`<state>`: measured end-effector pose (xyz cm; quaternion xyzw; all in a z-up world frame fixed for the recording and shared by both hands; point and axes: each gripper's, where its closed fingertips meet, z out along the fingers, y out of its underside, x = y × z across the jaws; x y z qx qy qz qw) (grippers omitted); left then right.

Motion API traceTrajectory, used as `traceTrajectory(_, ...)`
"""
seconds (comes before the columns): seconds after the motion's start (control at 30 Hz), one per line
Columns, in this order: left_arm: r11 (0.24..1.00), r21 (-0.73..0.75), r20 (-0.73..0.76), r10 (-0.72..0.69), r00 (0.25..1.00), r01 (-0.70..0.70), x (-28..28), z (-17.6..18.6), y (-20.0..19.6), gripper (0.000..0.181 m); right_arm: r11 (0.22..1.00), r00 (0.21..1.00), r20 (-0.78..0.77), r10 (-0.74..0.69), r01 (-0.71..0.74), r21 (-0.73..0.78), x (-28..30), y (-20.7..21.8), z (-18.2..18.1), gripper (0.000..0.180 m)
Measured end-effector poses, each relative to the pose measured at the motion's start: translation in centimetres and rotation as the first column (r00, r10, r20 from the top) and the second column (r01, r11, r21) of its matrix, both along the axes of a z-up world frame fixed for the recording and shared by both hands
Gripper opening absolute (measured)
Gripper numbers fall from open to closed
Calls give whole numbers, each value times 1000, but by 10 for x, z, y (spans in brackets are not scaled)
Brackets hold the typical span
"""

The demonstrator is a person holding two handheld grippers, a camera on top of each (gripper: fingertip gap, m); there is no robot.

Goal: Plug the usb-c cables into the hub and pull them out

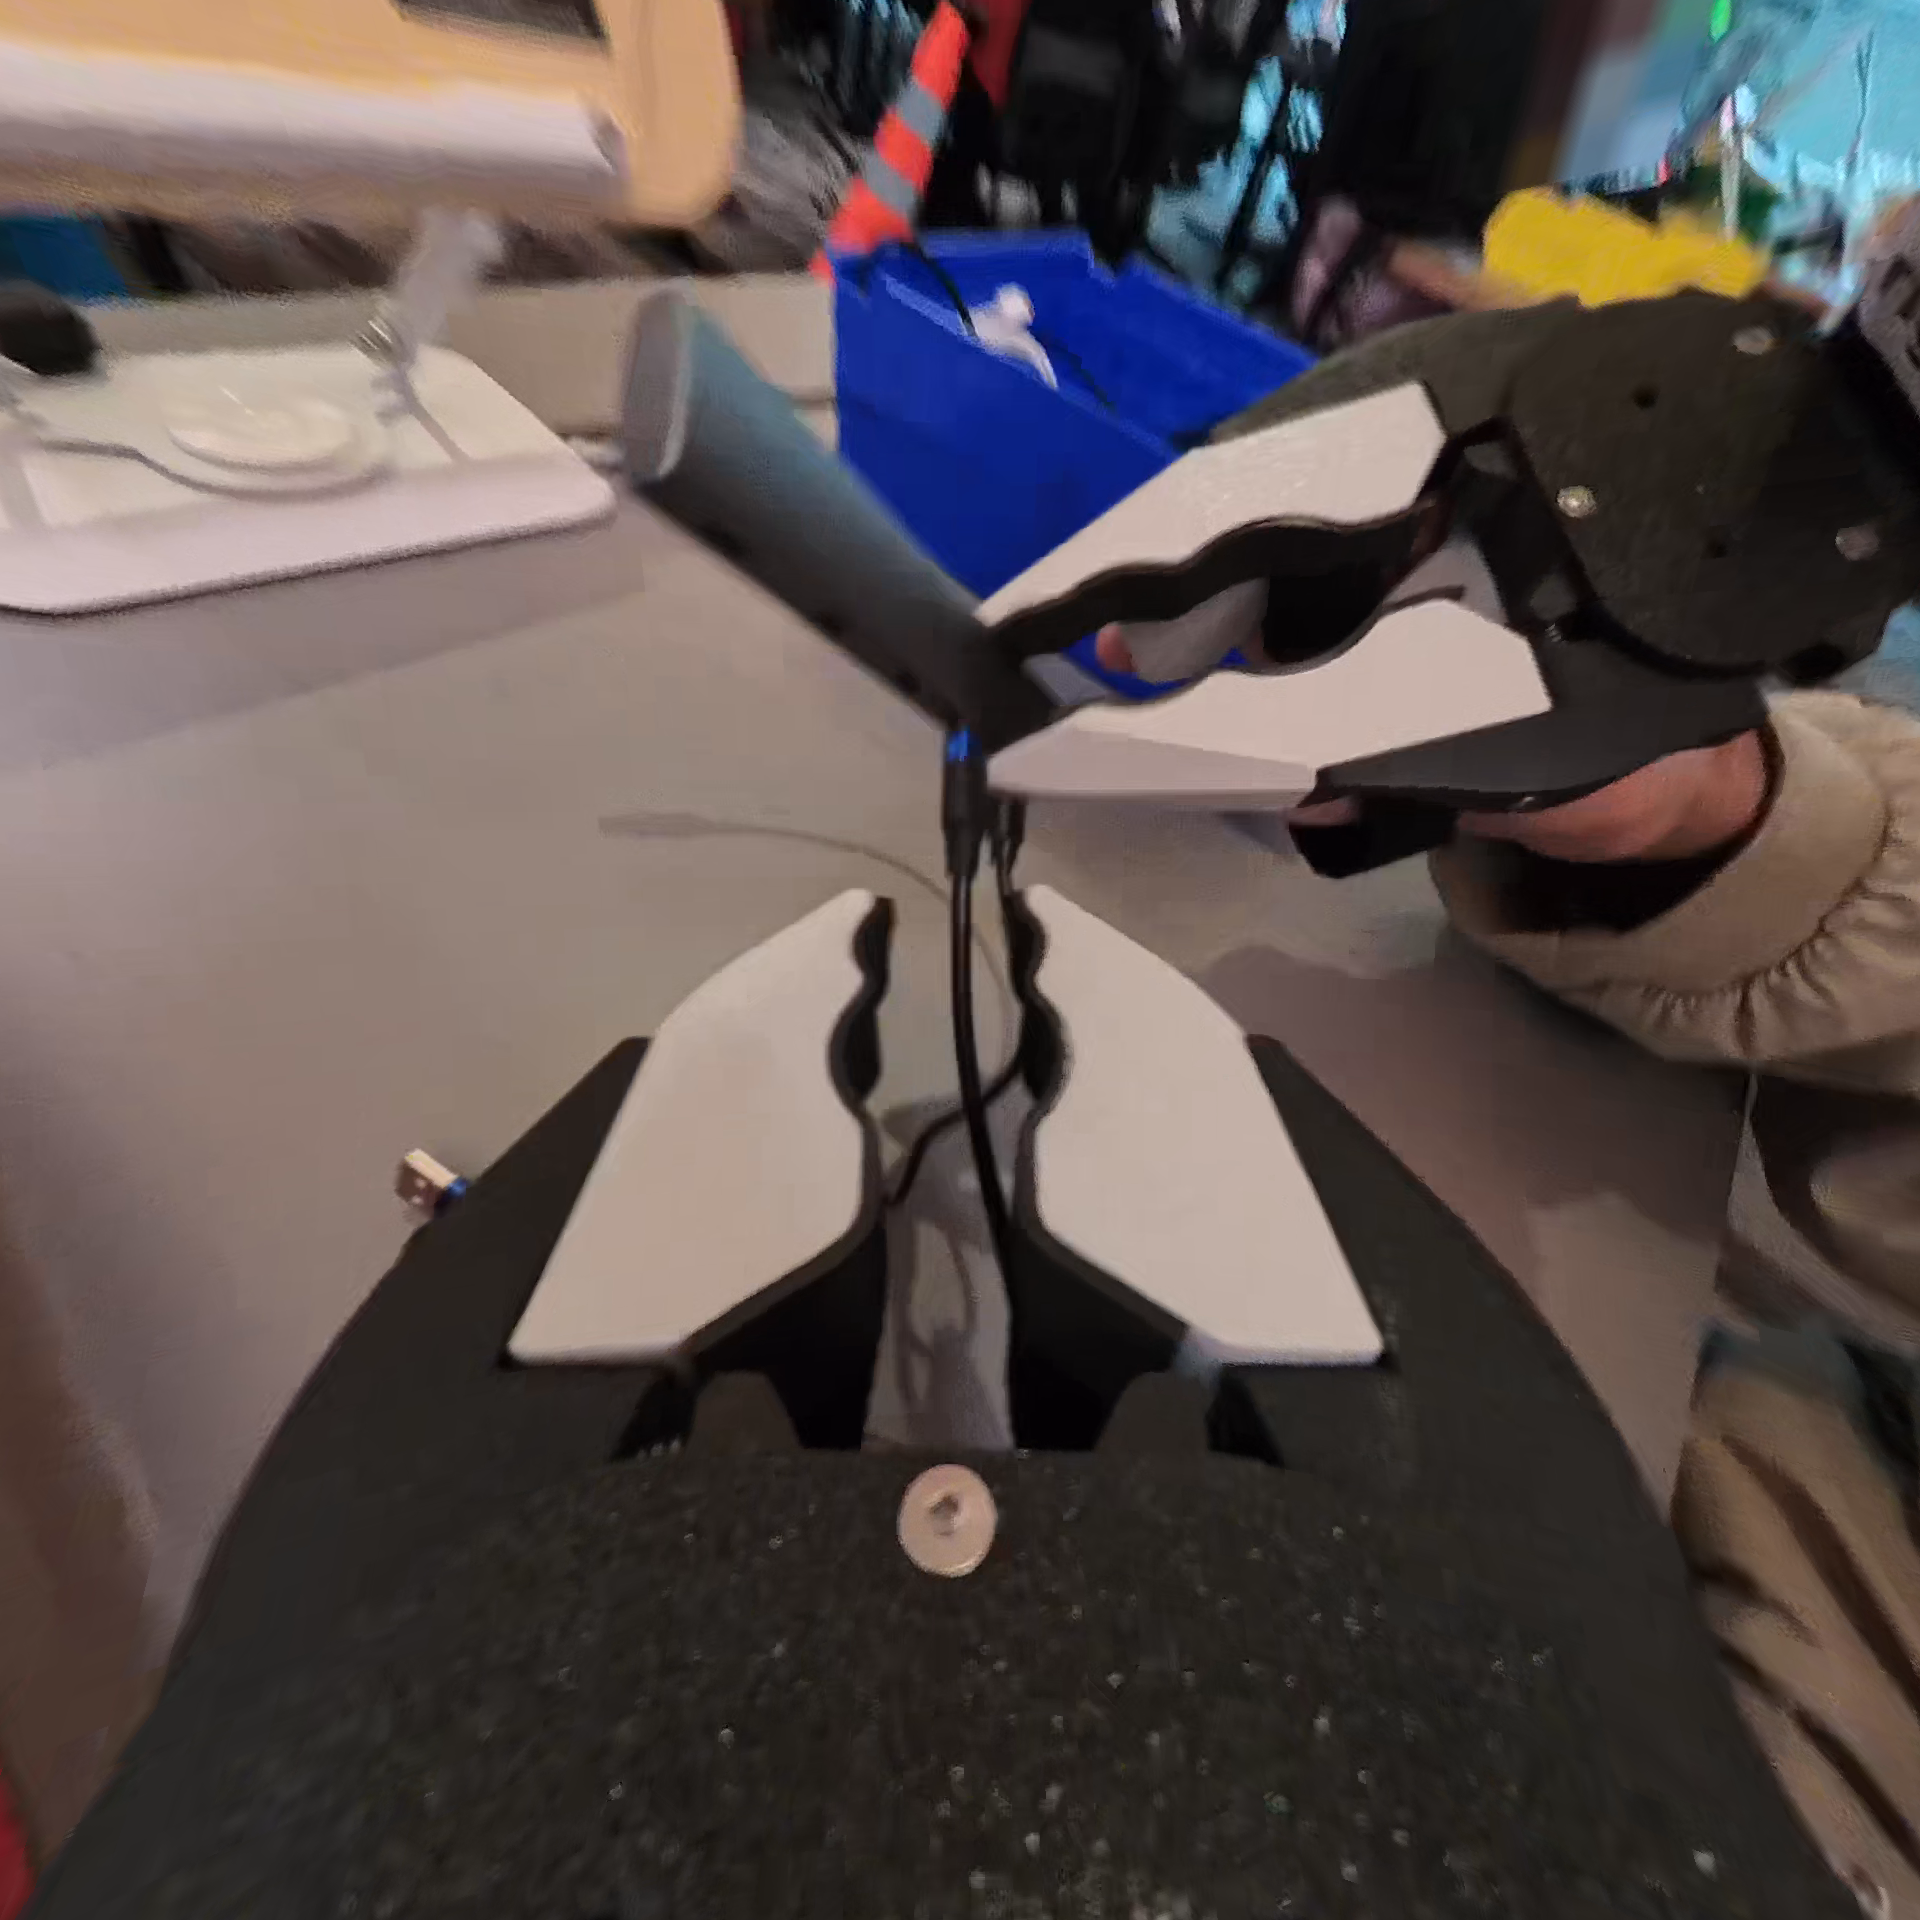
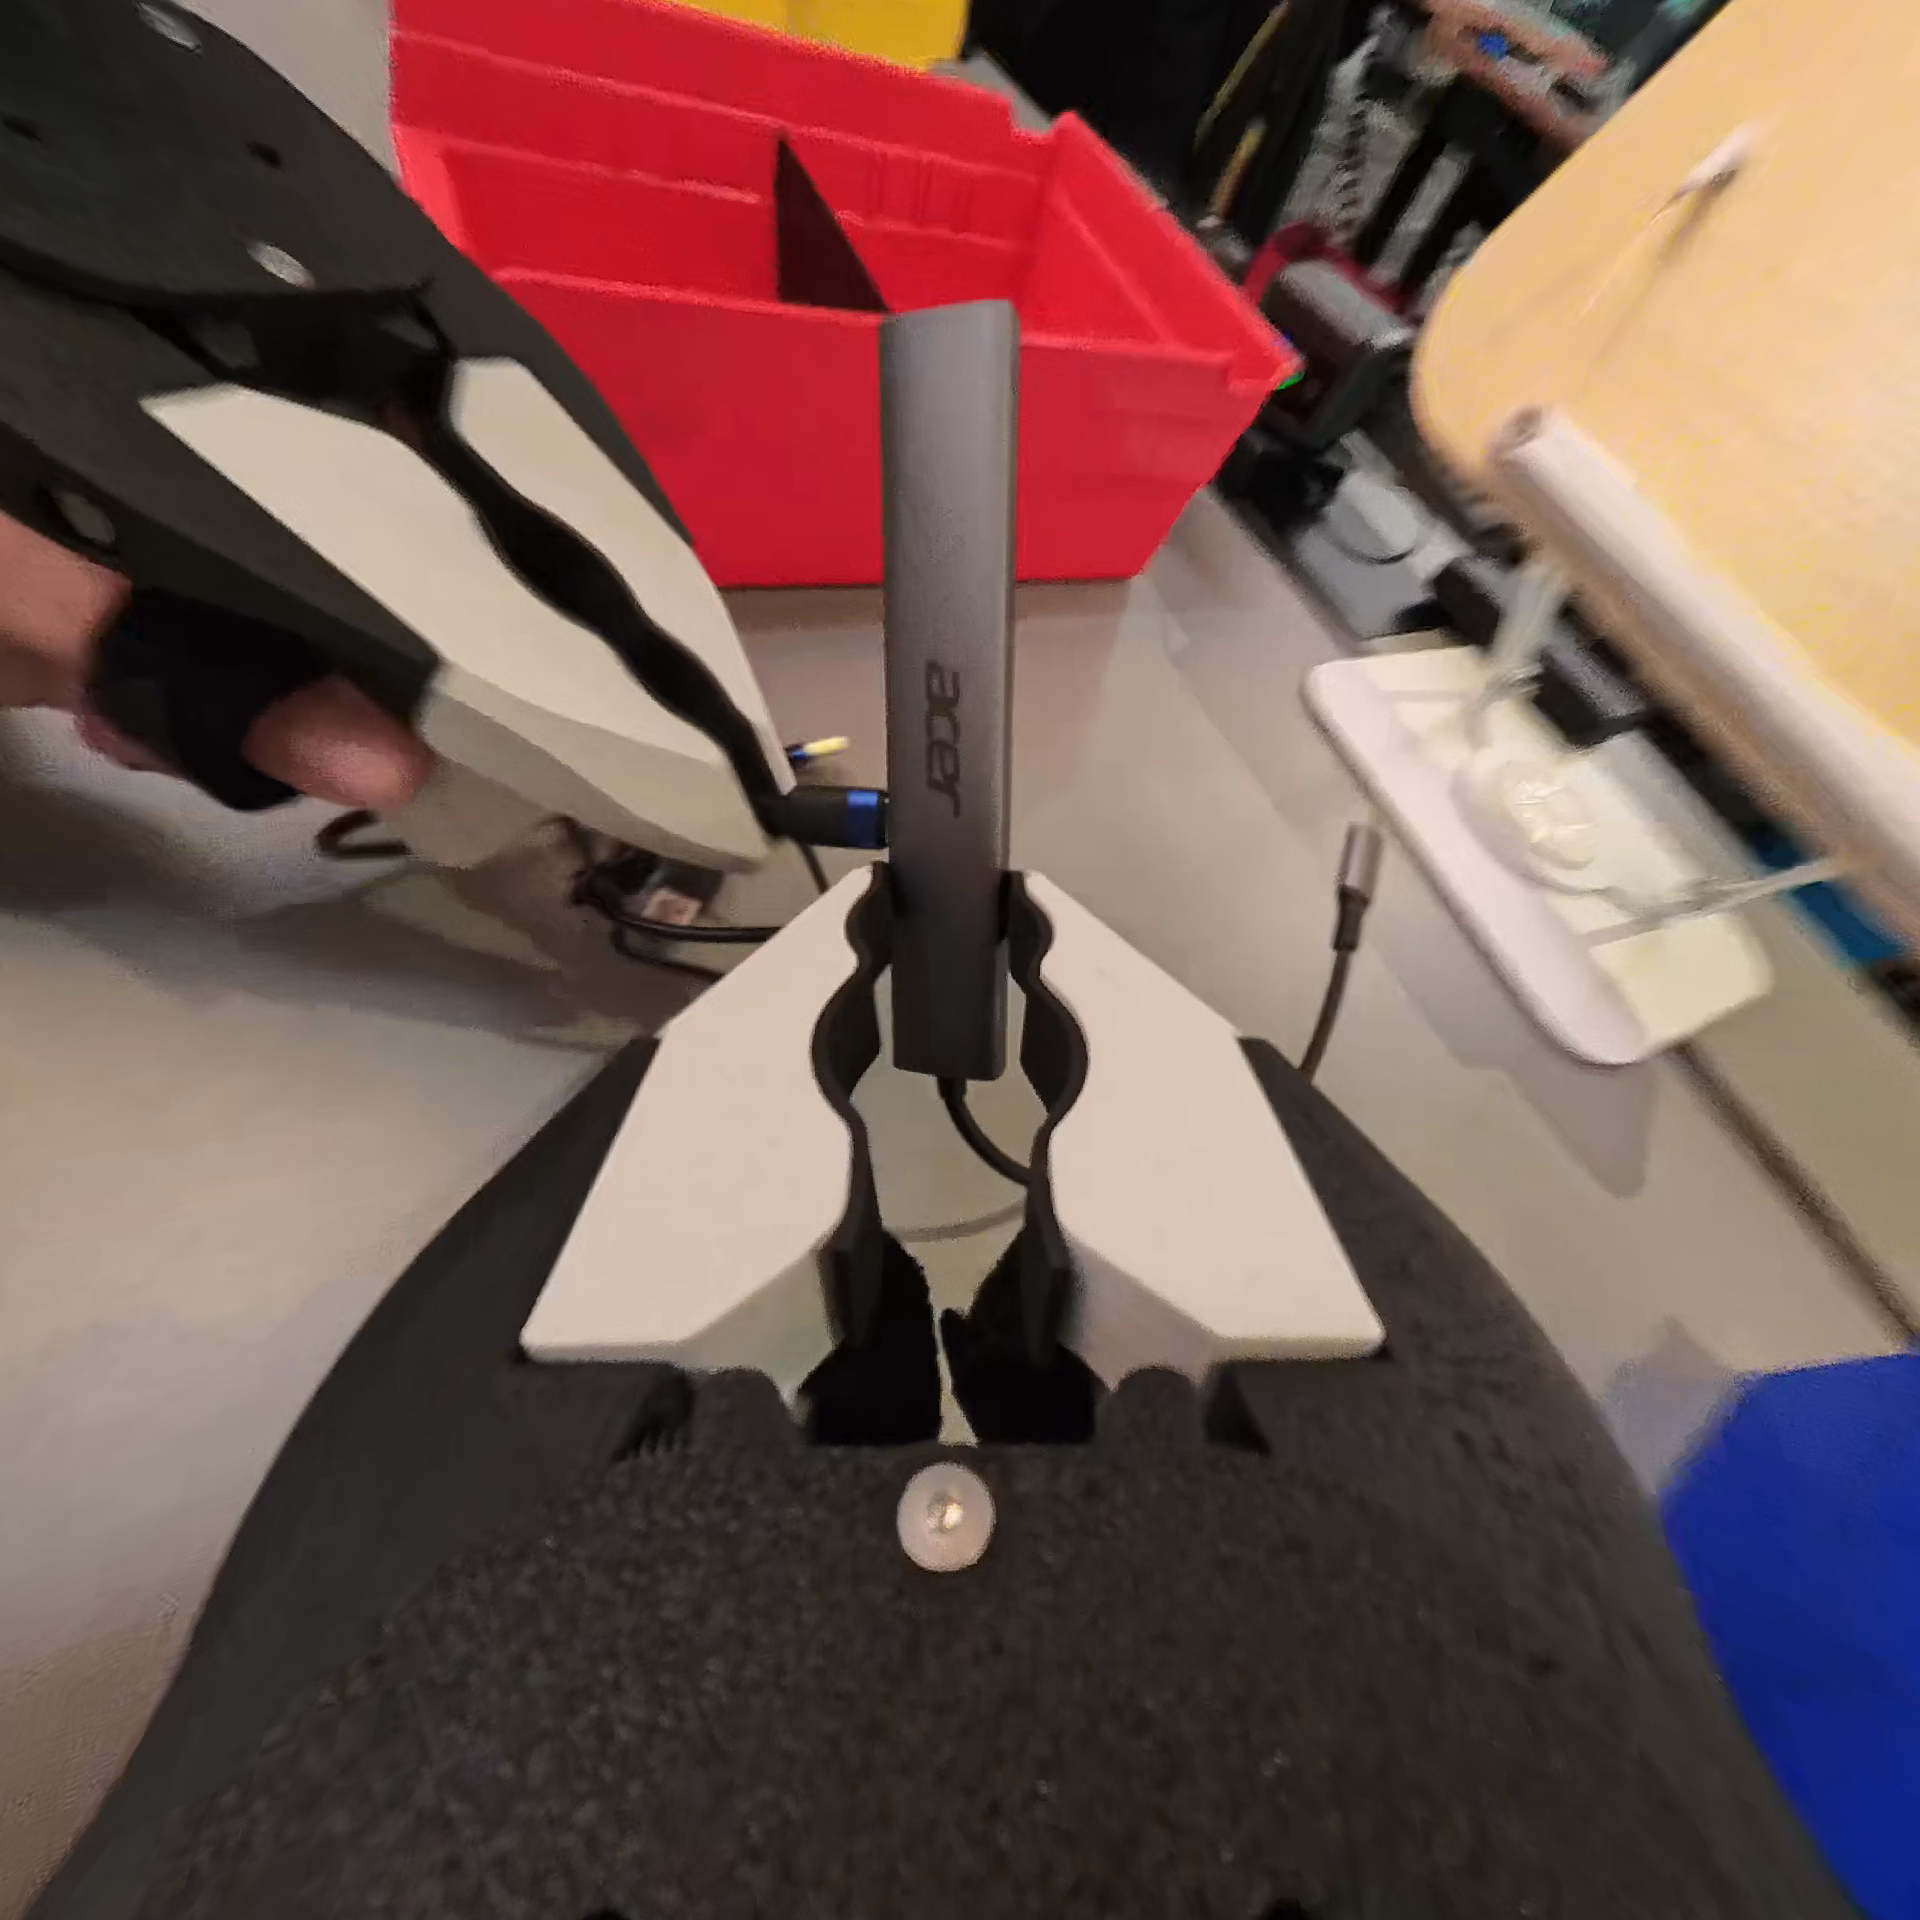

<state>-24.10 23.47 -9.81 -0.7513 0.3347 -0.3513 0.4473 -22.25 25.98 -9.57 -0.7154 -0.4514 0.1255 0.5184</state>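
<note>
My right gripper (image 2: 945, 894) is shut on the near end of a dark grey hub (image 2: 945, 582) and holds it upright above the table. In the left wrist view the hub (image 1: 790, 499) slants up to the left out of the right gripper (image 1: 997, 675). A black cable plug with a blue ring (image 2: 831, 805) sits in the hub's left side and also shows in the left wrist view (image 1: 961, 790). My left gripper (image 1: 951, 899) is just behind that plug. Its jaws stand slightly apart, with the black cable (image 1: 966, 1018) running between them, not clamped.
A red bin (image 2: 935, 468) stands behind the hub and a blue bin (image 1: 987, 416) beyond it on the other side. A white tray (image 2: 1538, 862) with a dish lies on the grey table. A loose silver plug (image 2: 1359, 847) and a USB-A plug (image 1: 426, 1179) lie nearby.
</note>
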Motion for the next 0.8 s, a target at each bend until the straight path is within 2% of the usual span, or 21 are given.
traceTrajectory(0.07,997,48,61,65,996,-68,-14,21,2,33,991,997,52,-55,48,127,12,13,30,21)
traceTrajectory(0.17,987,119,122,96,988,-111,-35,39,-12,34,968,991,61,-121,104,228,31,29,82,21)
traceTrajectory(0.27,986,129,120,90,989,-105,-49,26,-37,31,930,978,69,-195,162,329,58,45,141,21)
traceTrajectory(0.4,993,93,7,73,997,-74,-61,-10,-56,30,854,945,66,-320,257,453,107,61,230,21)
traceTrajectory(0.57,990,125,-28,65,998,-61,-68,-7,-50,26,741,866,56,-497,391,546,184,82,332,21)
traceTrajectory(0.63,987,144,-34,73,997,-67,-69,-5,-49,26,705,823,70,-563,434,561,216,91,355,22)
traceTrajectory(0.7,989,135,-35,58,998,-52,-66,-4,-51,26,675,781,81,-619,477,563,247,101,363,22)
traceTrajectory(0.8,989,148,-49,36,998,-28,-61,-3,-56,26,662,731,118,-672,522,537,284,117,335,22)
